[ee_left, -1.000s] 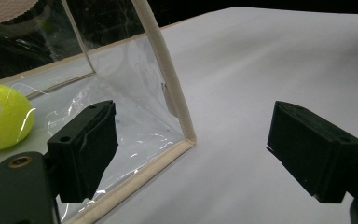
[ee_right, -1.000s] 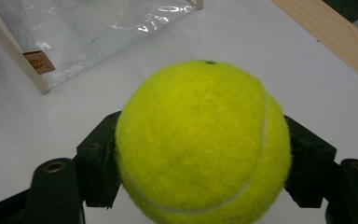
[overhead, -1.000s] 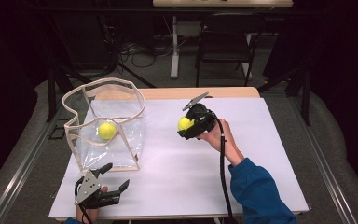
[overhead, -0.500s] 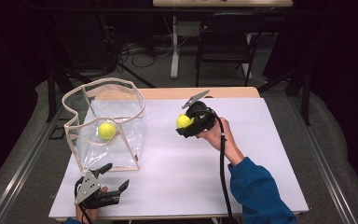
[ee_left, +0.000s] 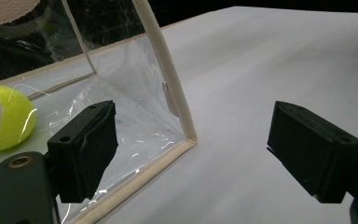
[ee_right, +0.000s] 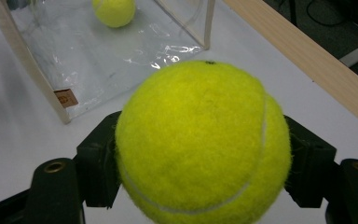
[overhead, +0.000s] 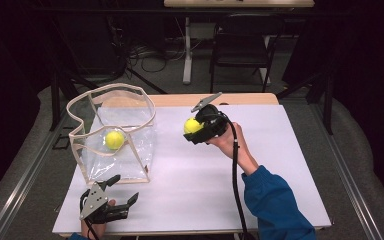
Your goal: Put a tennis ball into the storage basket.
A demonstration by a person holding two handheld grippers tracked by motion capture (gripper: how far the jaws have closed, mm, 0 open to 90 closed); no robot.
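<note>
While your right claw [overhead: 196,129] clamps the tennis ball [overhead: 192,125] above the counter's [overhead: 280,165] middle, the clear bag [overhead: 130,145] stands toward the left edge, its mouth open upward, a second ball [overhead: 114,139] inside. Your left claw [overhead: 122,192], jaws apart and empty, waits at the bag's near corner. The bag's small tan label [ee_right: 65,98] is unreadable.

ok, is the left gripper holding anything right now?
No. In the left gripper view the left gripper stands wide open with bare table between its pads, beside the clear bag's corner.
</note>
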